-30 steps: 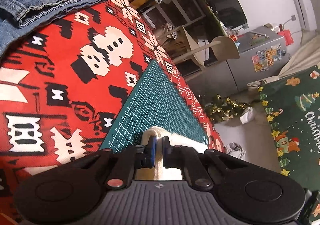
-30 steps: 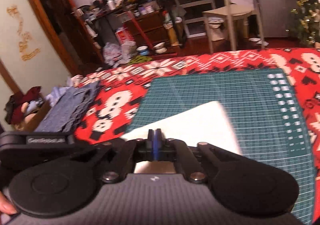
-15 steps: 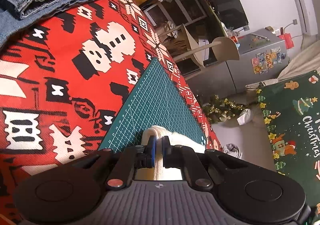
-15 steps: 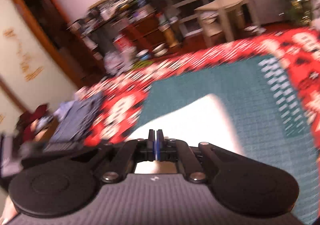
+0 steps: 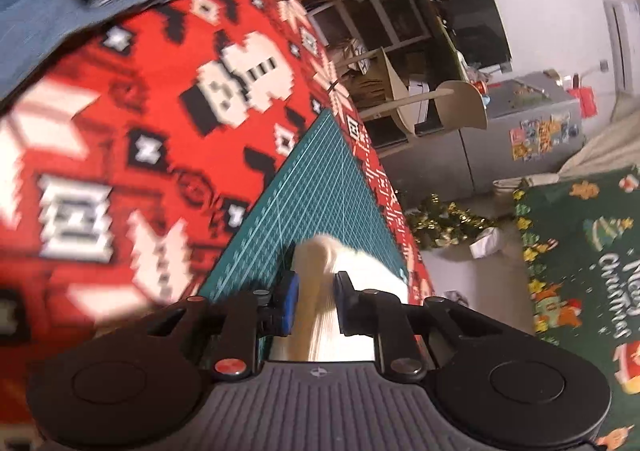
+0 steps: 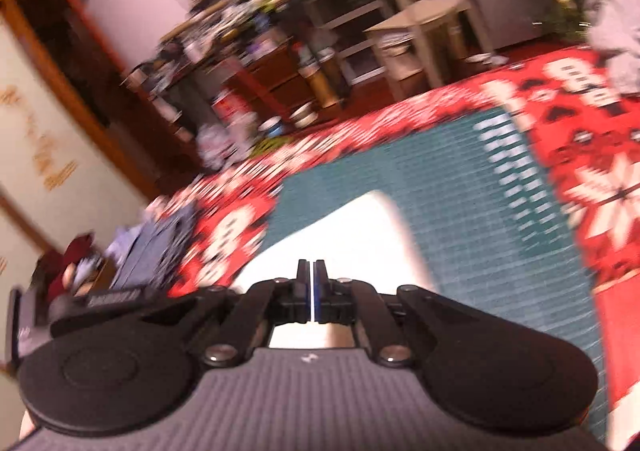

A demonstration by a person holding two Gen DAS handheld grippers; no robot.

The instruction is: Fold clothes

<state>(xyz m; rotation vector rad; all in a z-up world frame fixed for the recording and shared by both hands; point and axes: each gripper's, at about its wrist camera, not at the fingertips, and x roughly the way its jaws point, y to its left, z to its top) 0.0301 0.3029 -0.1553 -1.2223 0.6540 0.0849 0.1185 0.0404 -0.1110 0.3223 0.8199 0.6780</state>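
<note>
Both blurred: left gripper [image 5: 314, 291] just loosening around white cloth [image 5: 320, 263]; right gripper [image 6: 311, 283] closed, hold unclear.

Both grippers share one build. The left gripper [image 5: 314, 291] has a grey ribbed body with a small round emblem, two black rounded wings with shallow discs, black linkage arms, a red screw head on its left, silver on its right, and a blue pad. The right gripper [image 6: 311, 283] shows silver screws and a blue-edged pad.
</note>
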